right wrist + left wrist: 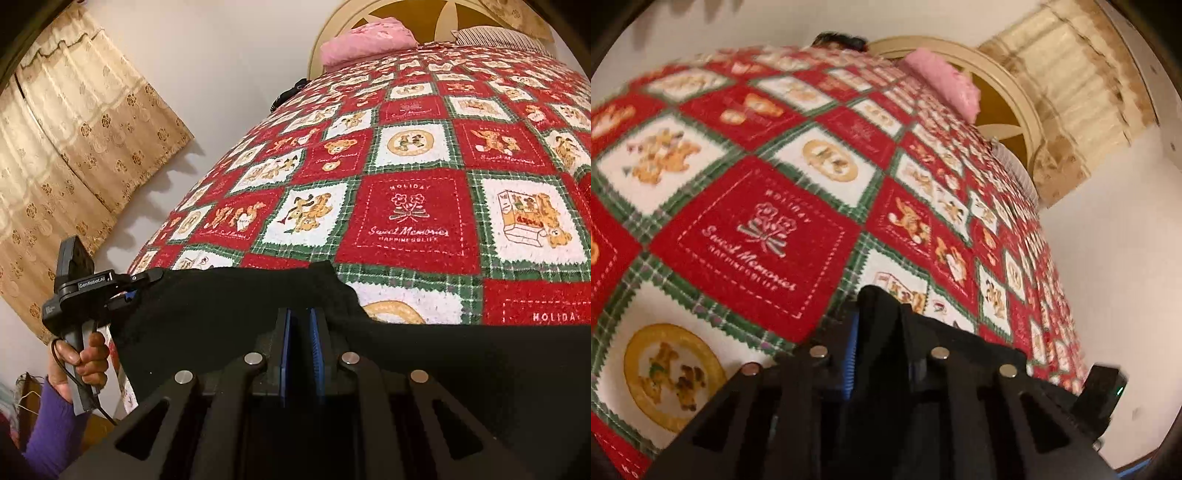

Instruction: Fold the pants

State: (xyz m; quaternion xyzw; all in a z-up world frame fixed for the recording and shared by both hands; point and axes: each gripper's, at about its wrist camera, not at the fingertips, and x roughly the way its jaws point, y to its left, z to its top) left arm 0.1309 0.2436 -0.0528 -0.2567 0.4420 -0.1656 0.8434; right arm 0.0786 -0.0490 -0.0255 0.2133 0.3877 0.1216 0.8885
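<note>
Black pants point(221, 314) hang stretched across the near edge of the bed, over the red, white and green patchwork blanket point(406, 206). My right gripper point(300, 325) is shut on the upper edge of the pants, blue pads close together with dark cloth between them. At the left, a hand point(88, 358) in a purple sleeve holds my left gripper point(147, 282), whose tips meet the pants' left corner. In the left wrist view, a peak of black pants point(879, 306) stands pinched in my left gripper point(882, 332), above the blanket point(757, 221).
A pink folded cloth point(365, 40) and a striped pillow point(495, 38) lie by the round headboard point(417, 14). A small dark object point(291, 92) sits at the bed's far left edge. A beige flowered curtain point(74, 147) hangs on the white wall to the left.
</note>
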